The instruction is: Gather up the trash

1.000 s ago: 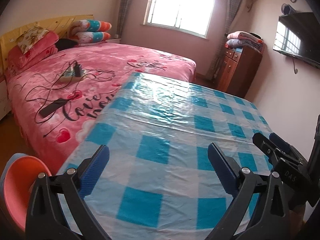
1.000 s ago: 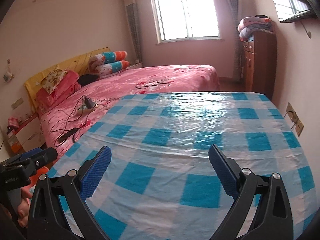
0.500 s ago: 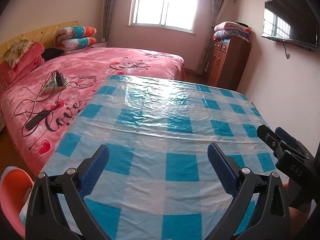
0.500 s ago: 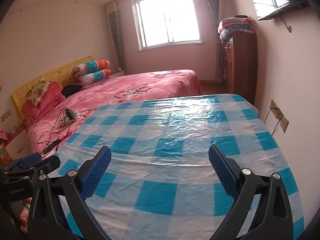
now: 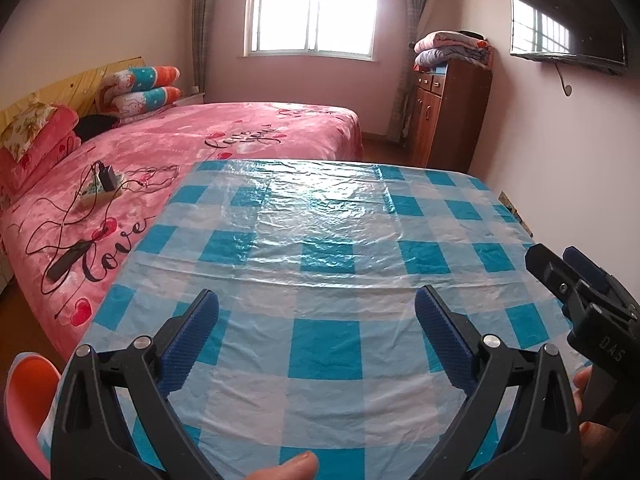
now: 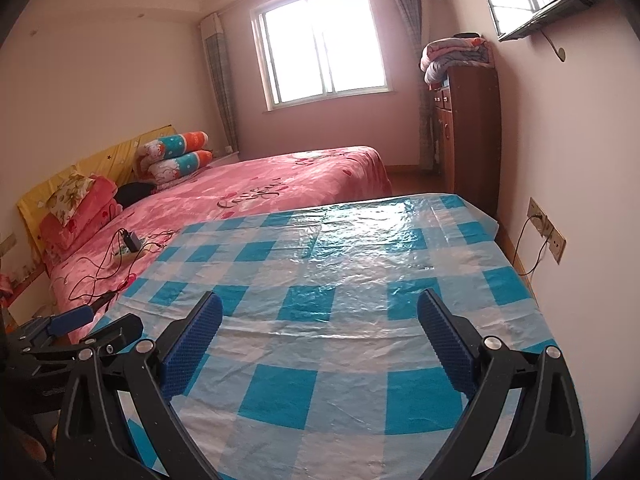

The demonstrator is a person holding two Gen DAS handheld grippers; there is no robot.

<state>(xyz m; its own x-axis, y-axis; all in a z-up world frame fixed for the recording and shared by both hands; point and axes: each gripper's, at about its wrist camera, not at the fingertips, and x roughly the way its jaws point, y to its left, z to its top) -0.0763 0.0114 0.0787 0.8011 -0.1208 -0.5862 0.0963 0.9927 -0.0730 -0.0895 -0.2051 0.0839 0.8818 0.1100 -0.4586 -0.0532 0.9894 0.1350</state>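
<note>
Fingers spread wide on left hand-held gripper (image 5: 316, 312) and right hand-held gripper (image 6: 320, 314), both empty above table (image 5: 320, 240).

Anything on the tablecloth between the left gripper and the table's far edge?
Nothing: left wrist view shows bare checked tablecloth from the open left gripper to the far edge.

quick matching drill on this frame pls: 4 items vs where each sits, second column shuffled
1. power strip
2. folded blankets
3. TV
4. checked cloth

A. on the wall
B. on the bed
C. over the table
D. on top of the cabinet

Pairs: 1-B, 2-D, 3-A, 4-C
</note>
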